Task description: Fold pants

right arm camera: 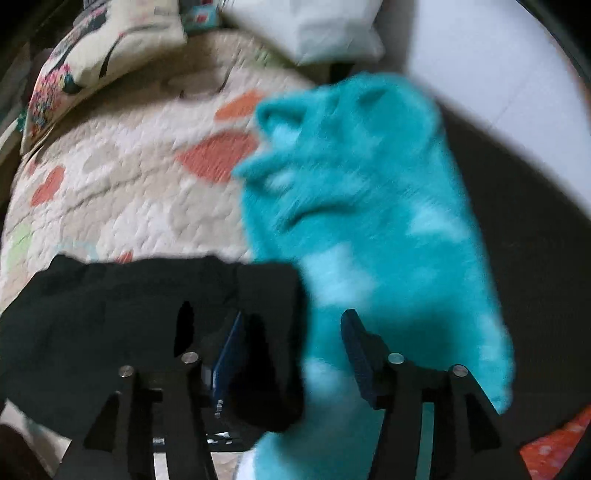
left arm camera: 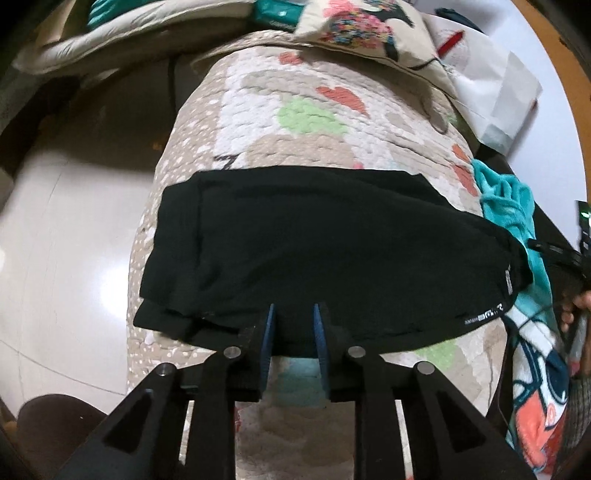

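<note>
Black pants (left arm camera: 314, 251) lie folded in a broad band across the quilted bed, with a white printed label near their right end. My left gripper (left arm camera: 295, 310) hovers at their near edge. Its blue pads (left arm camera: 271, 325) stand a little apart, and the flat fabric shows in the gap, unpinched. In the blurred right wrist view, the right end of the pants (right arm camera: 129, 314) lies beside a fluffy teal blanket (right arm camera: 369, 221). My right gripper (right arm camera: 291, 321) is open wide over that end, with black fabric and teal blanket between its pads and nothing clamped.
The bed's quilt (left arm camera: 295, 122) is beige and white with orange hearts and green patches. A printed pillow (left arm camera: 369, 29) and white papers (left arm camera: 495, 92) lie at the far end. Shiny floor (left arm camera: 66, 229) is left of the bed. A hand (left arm camera: 576, 310) shows at the right edge.
</note>
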{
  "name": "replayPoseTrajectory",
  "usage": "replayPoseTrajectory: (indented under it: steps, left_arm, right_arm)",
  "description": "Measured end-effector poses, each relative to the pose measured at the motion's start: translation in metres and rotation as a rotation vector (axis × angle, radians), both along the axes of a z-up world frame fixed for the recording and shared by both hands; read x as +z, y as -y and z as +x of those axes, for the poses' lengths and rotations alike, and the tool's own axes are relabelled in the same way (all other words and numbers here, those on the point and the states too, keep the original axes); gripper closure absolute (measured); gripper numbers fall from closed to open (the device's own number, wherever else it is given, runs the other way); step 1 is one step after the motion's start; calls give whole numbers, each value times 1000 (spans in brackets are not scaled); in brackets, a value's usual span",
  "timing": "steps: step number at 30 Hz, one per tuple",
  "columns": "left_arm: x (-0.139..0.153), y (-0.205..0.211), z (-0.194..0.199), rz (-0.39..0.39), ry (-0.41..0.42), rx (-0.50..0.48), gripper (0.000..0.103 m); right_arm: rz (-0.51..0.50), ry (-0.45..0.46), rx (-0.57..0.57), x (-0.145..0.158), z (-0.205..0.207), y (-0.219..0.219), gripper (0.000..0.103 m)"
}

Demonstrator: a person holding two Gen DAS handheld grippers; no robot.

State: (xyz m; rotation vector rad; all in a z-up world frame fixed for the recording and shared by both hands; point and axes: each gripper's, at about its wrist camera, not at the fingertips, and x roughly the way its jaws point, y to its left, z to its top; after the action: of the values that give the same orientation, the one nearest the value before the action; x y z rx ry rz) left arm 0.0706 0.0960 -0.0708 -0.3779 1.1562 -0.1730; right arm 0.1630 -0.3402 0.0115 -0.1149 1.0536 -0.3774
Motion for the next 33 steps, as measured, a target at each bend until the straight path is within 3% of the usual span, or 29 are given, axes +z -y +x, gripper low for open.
replayPoseTrajectory:
  steps: [1, 3, 6, 7, 8, 9, 11, 14, 17, 21, 23, 25, 28, 29, 31, 32, 33]
  left_arm:
    - [-2, -2, 0, -7, -4, 9, 82]
    - [-3, -3, -2, -9, 0, 16, 82]
    - [-1, -6, -5, -1, 14, 26, 82]
    - [0, -9, -7, -3, 16, 31, 82]
    - [1, -13, -8, -8, 17, 40, 82]
    - [2, -16, -9, -14, 20, 50, 82]
    - [6, -26, -11, -23, 27, 83, 81]
    - [5, -41, -11, -39, 14, 153, 80]
    - [-1, -59, -11, -83, -9, 229, 79]
    - [-22, -87, -18, -206, -46, 385, 73]
    - [-32, -96, -24, -273, -50, 449, 68]
    - [-37, -99, -29, -304, -36, 487, 67]
    - [-41, -98, -30, -341, -5, 502, 59]
    - [-42, -97, -31, -352, 7, 499, 56]
    - [-44, -95, -29, -357, 30, 485, 52]
    - [-45, -94, -28, -353, 39, 479, 50]
    - [-47, -93, -28, -349, 45, 475, 49]
  right_arm:
    - [-10, 24, 47, 9, -3, -13, 44]
    - [64, 25, 200, 16, -7, -44, 44]
    - [197, -72, 494, -2, -23, -111, 45]
    - [217, -116, 571, -15, -28, -135, 47]
    - [217, -149, 615, -27, -32, -151, 59]
    - [203, -181, 647, -40, -34, -166, 74]
    - [156, -219, 655, -68, -34, -185, 86]
    - [163, -254, 595, -96, -29, -189, 91]
    - [162, -277, 591, -99, -45, -190, 91]
    - [159, -442, 642, -106, -73, -195, 90]
    - [137, -476, 654, -104, -81, -198, 90]
    - [172, -427, 680, -85, -81, -207, 90]
    - [229, -327, 728, -52, -67, -228, 89]
    - [237, -298, 750, -43, -61, -238, 85]
    - [245, -232, 812, -24, -48, -268, 65]
    - [251, -215, 838, -20, -41, -282, 49]
    - [254, -210, 854, -18, -31, -298, 44]
